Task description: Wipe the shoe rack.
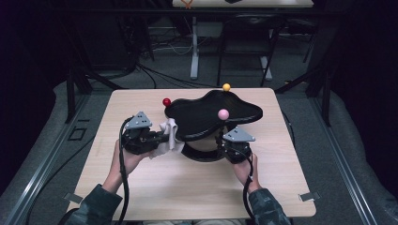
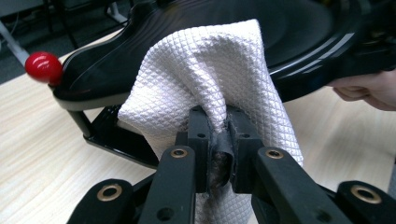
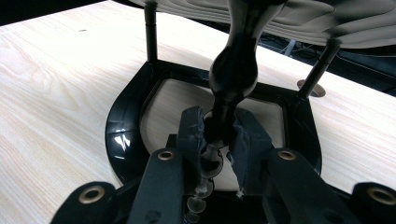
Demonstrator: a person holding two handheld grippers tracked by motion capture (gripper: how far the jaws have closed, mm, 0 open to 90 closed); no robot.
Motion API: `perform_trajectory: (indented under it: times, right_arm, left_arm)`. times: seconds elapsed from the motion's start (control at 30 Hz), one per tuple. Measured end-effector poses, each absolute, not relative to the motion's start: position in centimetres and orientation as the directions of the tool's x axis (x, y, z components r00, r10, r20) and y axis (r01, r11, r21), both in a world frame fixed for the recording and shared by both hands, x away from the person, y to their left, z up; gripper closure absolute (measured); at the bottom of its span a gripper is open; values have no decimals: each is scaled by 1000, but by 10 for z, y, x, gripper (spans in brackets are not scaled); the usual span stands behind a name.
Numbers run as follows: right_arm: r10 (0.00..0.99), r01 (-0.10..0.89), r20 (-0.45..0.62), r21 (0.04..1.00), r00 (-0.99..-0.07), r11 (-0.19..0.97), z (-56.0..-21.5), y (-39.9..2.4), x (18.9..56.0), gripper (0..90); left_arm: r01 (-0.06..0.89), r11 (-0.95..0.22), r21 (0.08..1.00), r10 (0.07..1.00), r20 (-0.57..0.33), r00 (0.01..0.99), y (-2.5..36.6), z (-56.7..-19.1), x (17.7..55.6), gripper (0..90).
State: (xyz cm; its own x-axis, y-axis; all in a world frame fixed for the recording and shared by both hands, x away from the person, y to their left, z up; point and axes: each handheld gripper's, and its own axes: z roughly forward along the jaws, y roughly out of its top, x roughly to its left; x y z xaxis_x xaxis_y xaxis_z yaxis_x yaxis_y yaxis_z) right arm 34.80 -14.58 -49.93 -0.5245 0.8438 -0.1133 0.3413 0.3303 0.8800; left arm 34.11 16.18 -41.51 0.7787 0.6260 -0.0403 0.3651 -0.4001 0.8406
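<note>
A black cloud-shaped tray (image 1: 202,115) stands on a stem above a black base (image 1: 199,154) on the wooden table. My left gripper (image 1: 163,138) is shut on a white quilted cloth (image 1: 171,136) at the tray's left edge. In the left gripper view the cloth (image 2: 205,70) drapes up from the jaws of this gripper (image 2: 218,126) against the glossy tray rim (image 2: 303,70). My right gripper (image 1: 224,143) is under the tray's front edge. In the right gripper view, this gripper (image 3: 219,130) is shut on the black turned stem (image 3: 233,70) just above the base ring (image 3: 123,130).
A red ball (image 1: 166,101), a yellow ball (image 1: 226,86) and a pink ball (image 1: 223,114) sit on the tray's rim. The red ball (image 2: 43,67) is at the far left in the left gripper view. Thin posts (image 3: 150,32) hold the tray up. Bare tabletop (image 1: 187,192) lies in front.
</note>
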Motion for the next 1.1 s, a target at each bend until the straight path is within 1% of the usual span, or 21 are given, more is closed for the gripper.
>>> perform_trajectory:
  times: [0.3, 0.6, 0.8, 1.1]
  right_arm:
    - [844, 345, -113, 879, -524, 331, -499, -145, 348, 742]
    - [845, 345, -115, 878, -522, 333, -499, -145, 348, 743]
    - [844, 344, -116, 877, -524, 334, -499, -145, 348, 743]
    - [844, 345, -115, 877, -523, 334, -499, -145, 348, 743]
  left_arm:
    - [308, -431, 848, 577, -3, 817, 150, -400, 323, 820]
    - [276, -449, 850, 548, 18, 836, 141, -395, 316, 819]
    - [284, -446, 849, 557, 15, 830, 144, -395, 319, 819]
    - [314, -436, 843, 596, 9, 803, 152, -400, 331, 819]
